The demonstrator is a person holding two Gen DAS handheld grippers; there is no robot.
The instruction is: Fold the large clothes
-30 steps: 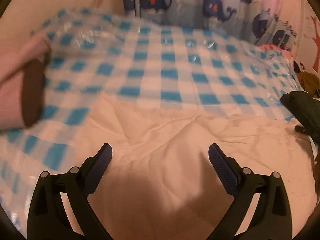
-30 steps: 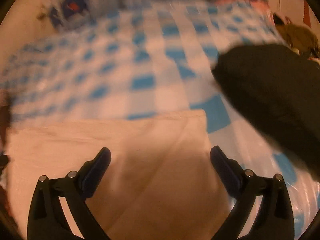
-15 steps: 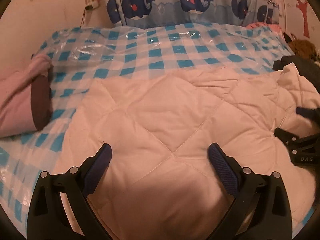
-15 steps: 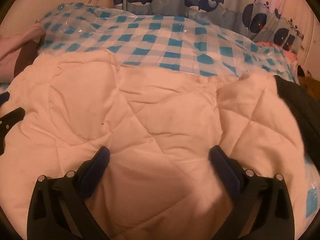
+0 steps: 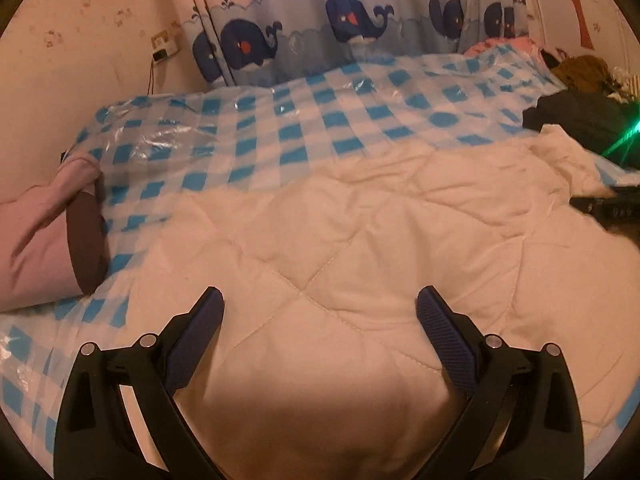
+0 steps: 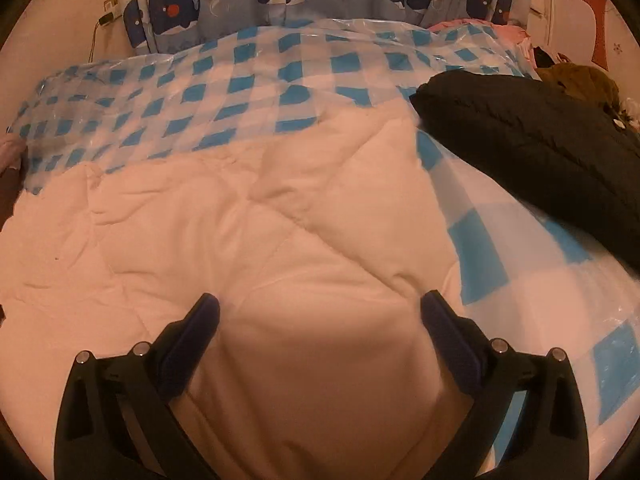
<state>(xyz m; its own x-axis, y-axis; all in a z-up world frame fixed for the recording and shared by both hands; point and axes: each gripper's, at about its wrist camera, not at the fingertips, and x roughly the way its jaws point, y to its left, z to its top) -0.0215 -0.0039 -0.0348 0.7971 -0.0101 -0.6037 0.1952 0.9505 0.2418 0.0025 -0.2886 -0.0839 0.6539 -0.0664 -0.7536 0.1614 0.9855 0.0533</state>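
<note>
1. Two tools are hovering over one white quilt (image 5: 360,248), which is lying spread across a bed that is wearing a blue-and-white checked cover (image 5: 280,136) under clear plastic.
2. Left tool (image 5: 320,308): its jaws are standing wide apart, released, with nothing between them, and the quilt's diamond stitching is showing in the gap.
3. Right tool (image 6: 320,312): it is gaping just as wide, gripping nothing, over the quilt's right part near its right edge, where the checked cover is showing beside it.
4. In the left view the right tool's black body is peeking in at the right edge, near a rumpled corner of the quilt (whether it is touching the cloth I cannot tell).
5. A black garment (image 6: 540,148) is lying on the cover to the right of the quilt; its near end is sitting just beside the quilt's far right corner.
6. A pink garment (image 5: 36,240) with a dark brown lining is lying at the left side of the bed, close to the quilt's left edge.
7. A whale curtain (image 5: 352,16) is hanging behind the bed, and a brown heap (image 5: 584,68) is sitting at the far right (too small to make out).
8. A wall socket (image 5: 164,46) with a hanging cable is showing on the left wall.
</note>
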